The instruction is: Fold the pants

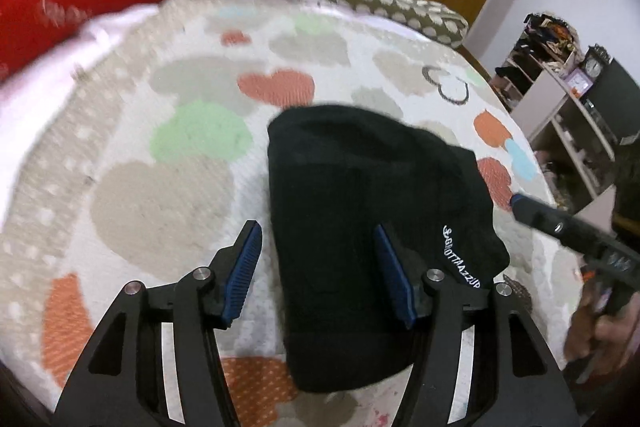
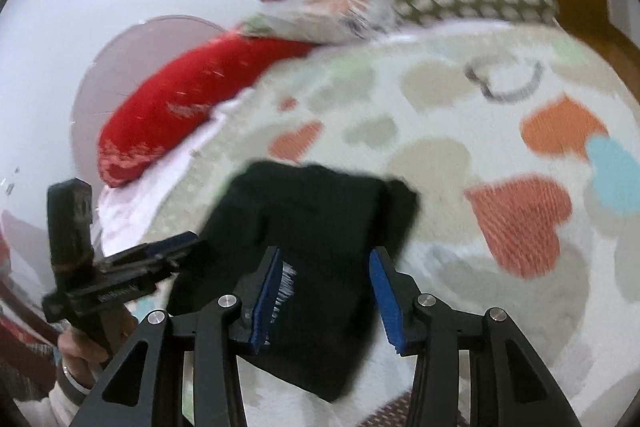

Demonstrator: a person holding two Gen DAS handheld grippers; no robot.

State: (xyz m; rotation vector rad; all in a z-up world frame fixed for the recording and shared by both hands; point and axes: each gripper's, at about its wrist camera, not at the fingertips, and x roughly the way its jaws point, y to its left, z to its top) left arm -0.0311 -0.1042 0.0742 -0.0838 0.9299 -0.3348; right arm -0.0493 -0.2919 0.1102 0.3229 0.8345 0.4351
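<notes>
The black pants (image 1: 360, 227) lie folded into a compact bundle on the heart-patterned bedspread (image 1: 160, 187), with white lettering showing along the bundle's right edge in the left wrist view. The left gripper (image 1: 320, 263) hangs over the near part of the bundle with its jaws apart and nothing between them, and the right gripper (image 2: 328, 291) hangs over the same bundle from the right, its jaws likewise apart and empty. Red pillows (image 2: 180, 99) and a dotted cushion (image 1: 400, 7) sit at the far end of the bed.
</notes>
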